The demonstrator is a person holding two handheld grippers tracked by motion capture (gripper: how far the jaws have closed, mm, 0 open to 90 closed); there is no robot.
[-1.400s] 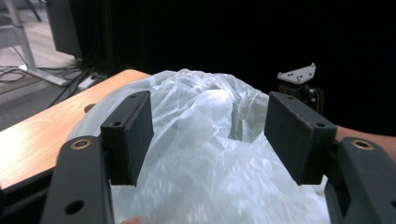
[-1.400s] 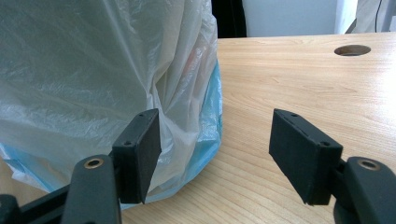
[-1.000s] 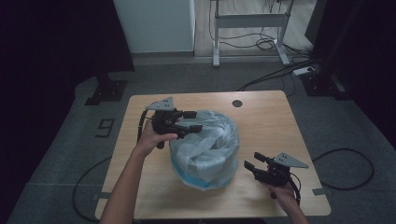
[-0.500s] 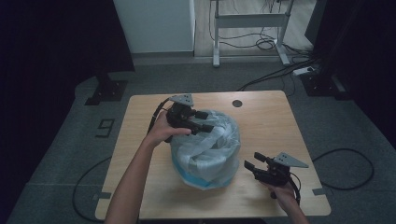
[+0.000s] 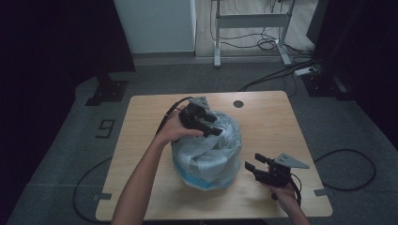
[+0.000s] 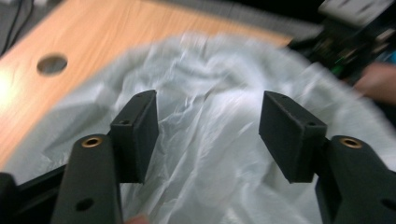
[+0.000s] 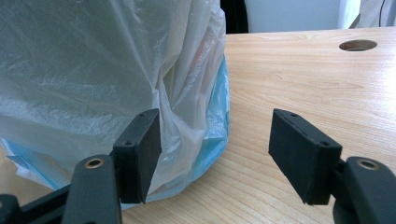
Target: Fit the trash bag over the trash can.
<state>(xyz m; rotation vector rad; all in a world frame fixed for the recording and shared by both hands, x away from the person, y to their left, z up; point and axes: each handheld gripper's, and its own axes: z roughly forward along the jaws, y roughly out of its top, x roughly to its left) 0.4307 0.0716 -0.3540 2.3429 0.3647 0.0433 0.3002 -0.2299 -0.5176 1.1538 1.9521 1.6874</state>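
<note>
The left gripper (image 5: 213,127) has moved over the bag (image 5: 209,152), jaws spread, seemingly hovering above it.

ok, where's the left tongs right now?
High view: the left tongs hang open over the top of the plastic bag at mid-table, on its far-left side, with the table's round hole just beyond.
</note>
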